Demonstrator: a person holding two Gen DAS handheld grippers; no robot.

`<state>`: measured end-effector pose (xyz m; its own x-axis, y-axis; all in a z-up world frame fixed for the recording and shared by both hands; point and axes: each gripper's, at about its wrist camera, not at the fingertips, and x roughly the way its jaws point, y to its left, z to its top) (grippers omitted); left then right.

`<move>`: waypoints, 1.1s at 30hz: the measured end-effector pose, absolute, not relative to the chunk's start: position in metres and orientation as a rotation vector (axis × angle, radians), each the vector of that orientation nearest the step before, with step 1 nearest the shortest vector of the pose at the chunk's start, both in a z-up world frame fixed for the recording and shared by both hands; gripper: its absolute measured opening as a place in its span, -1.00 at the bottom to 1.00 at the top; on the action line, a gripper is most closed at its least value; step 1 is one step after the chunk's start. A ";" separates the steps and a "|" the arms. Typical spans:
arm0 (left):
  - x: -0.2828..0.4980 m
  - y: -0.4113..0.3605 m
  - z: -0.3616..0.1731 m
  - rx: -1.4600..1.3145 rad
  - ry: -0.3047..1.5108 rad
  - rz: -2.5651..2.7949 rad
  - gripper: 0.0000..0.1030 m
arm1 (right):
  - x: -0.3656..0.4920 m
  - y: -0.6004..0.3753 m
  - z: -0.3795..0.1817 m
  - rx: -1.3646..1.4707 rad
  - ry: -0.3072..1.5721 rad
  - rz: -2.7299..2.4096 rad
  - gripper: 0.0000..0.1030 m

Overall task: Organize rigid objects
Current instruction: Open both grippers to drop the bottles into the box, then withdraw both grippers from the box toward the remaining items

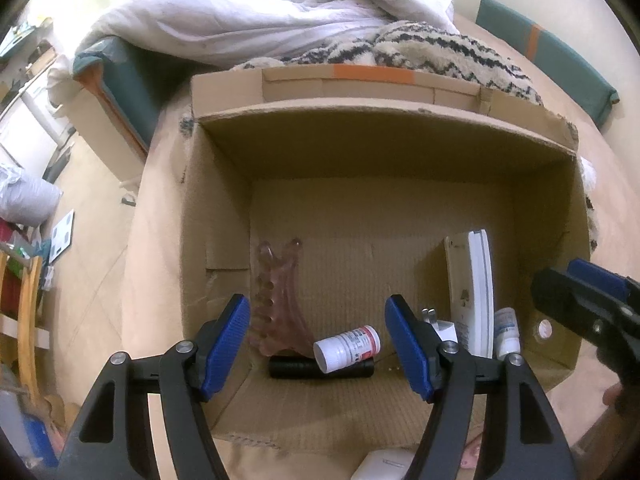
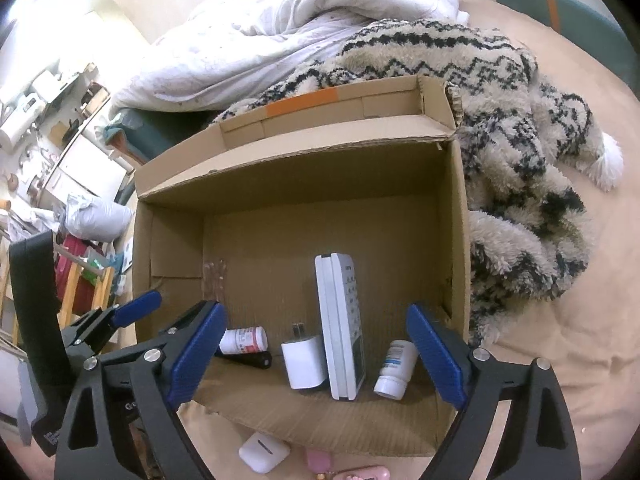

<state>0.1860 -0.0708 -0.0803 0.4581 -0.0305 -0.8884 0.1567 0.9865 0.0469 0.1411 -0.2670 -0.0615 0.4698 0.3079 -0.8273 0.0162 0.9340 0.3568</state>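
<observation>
Two open, empty tools, left [image 1: 318, 342] and right [image 2: 316, 354], hovered over the box [image 2: 460, 240]; the white case [image 2: 264, 452] lay outside its near wall, below both, nearer the right.

We see a bed with a beige sheet [image 2: 560, 320], a rumpled white duvet [image 1: 260, 12] and a fuzzy zigzag-patterned blanket [image 2: 500, 120] piled at its far side. Teal headboard [image 1: 560, 52] with an orange stripe on the right. Pale walls, light floor [image 1: 92, 240], cluttered shelves [image 2: 48, 112] at left, a wooden rack [image 1: 28, 312] nearby
</observation>
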 end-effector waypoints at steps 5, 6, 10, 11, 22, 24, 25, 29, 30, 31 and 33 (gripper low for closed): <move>0.184 -0.067 -0.074 0.109 1.081 -0.113 0.31 | 0.137 -0.266 -0.054 0.333 1.062 0.187 0.89; 0.184 -0.066 -0.072 0.103 1.079 -0.114 0.31 | 0.135 -0.266 -0.051 0.331 1.058 0.187 0.89; 0.179 -0.062 -0.063 0.084 1.082 -0.124 0.31 | 0.131 -0.269 -0.045 0.338 1.053 0.183 0.89; 0.177 -0.060 -0.061 0.079 1.084 -0.126 0.31 | 0.129 -0.271 -0.043 0.344 1.050 0.183 0.89; 0.150 -0.032 -0.042 0.022 1.099 -0.072 0.31 | 0.099 -0.277 -0.019 0.342 1.029 0.182 0.89; 0.141 -0.026 -0.040 0.017 1.101 -0.065 0.31 | 0.088 -0.278 -0.020 0.334 1.032 0.179 0.89; 0.135 -0.022 -0.039 0.014 1.100 -0.062 0.31 | 0.083 -0.279 -0.022 0.333 1.041 0.179 0.89; 0.116 -0.012 -0.046 0.020 1.116 -0.044 0.31 | 0.065 -0.282 -0.032 0.366 1.086 0.198 0.89; 0.112 -0.010 -0.051 0.016 1.132 -0.037 0.31 | 0.062 -0.282 -0.036 0.369 1.103 0.190 0.89; 0.108 -0.008 -0.058 0.008 1.157 -0.029 0.31 | 0.057 -0.282 -0.040 0.374 1.118 0.186 0.89; 0.103 -0.008 -0.071 -0.017 1.203 -0.022 0.31 | 0.049 -0.283 -0.047 0.386 1.136 0.183 0.89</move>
